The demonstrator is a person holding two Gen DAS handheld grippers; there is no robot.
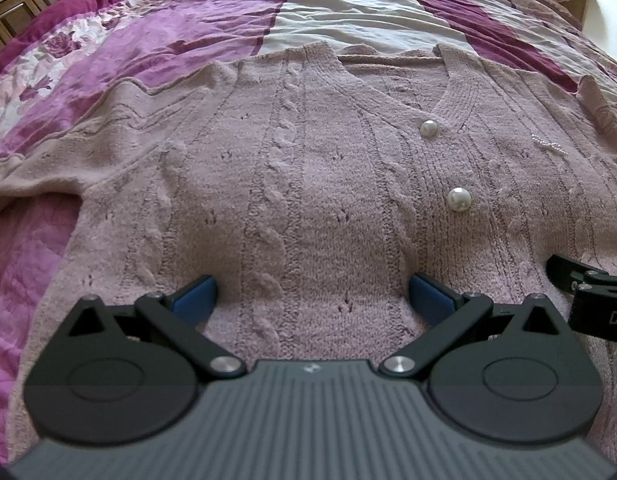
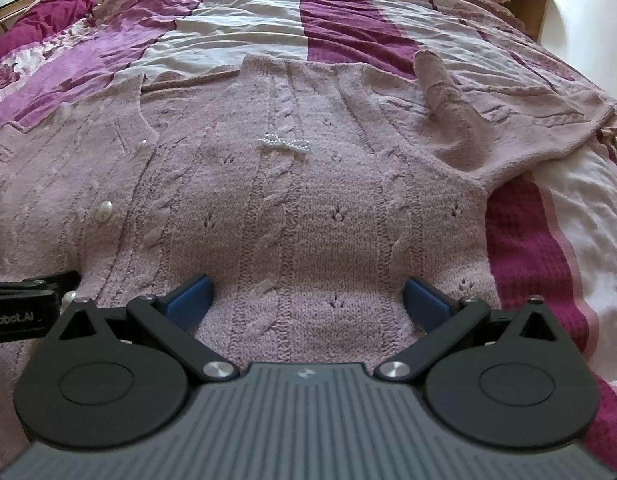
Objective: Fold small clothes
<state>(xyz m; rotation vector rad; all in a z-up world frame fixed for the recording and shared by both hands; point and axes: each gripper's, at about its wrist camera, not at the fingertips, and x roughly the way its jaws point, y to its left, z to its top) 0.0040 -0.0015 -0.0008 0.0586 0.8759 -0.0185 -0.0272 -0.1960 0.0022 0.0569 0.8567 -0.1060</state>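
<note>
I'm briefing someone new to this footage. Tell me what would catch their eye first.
A pale pink cable-knit cardigan lies spread flat, front up, across a bedspread striped in magenta, purple and white. Pearl buttons run down its placket, and a small pearl bow sits on the chest. Low in each view, the left hand-held gripper and the right hand-held gripper stand wide open over the knit near its lower part.
</note>
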